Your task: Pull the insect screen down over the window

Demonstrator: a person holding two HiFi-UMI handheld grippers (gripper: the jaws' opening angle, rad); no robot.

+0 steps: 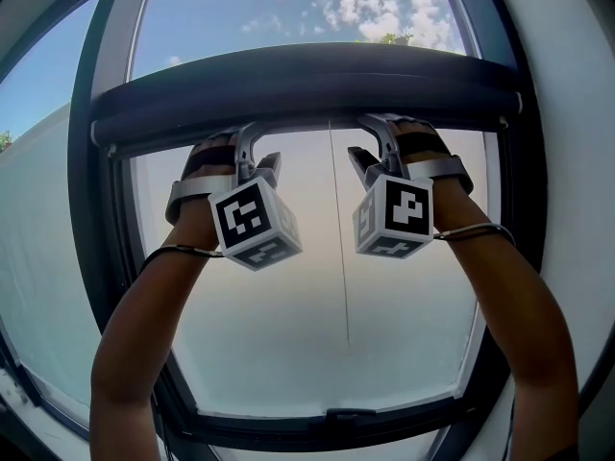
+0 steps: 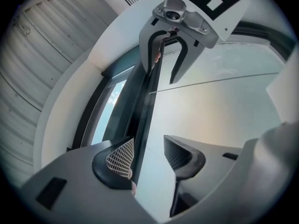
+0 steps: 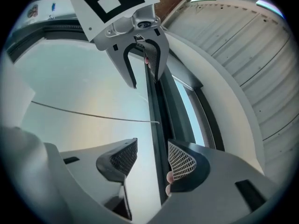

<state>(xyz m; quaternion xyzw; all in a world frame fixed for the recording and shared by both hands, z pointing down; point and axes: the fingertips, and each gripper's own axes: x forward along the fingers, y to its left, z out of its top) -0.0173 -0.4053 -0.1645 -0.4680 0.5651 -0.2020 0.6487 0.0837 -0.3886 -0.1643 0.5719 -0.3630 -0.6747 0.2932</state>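
Note:
A dark bar (image 1: 307,89) spans the window, with blue sky above it and a pale, hazy pane (image 1: 288,334) below. Both hands are raised to the bar's lower edge. My left gripper (image 1: 252,140) and right gripper (image 1: 381,134) reach up under it, their tips partly hidden behind it. In the left gripper view the left gripper (image 2: 148,157) is open, the bar's edge (image 2: 145,115) running between the pads, nearer the left one. In the right gripper view the right gripper (image 3: 152,160) is open astride the same edge (image 3: 156,125). A thin cord (image 1: 339,238) hangs between the grippers.
The dark window frame (image 1: 96,219) curves round the pane, with its bottom rail (image 1: 336,425) below my arms. A white reveal (image 1: 567,161) borders the right side. Ribbed ceiling panels (image 3: 252,45) show beyond the frame in the gripper views.

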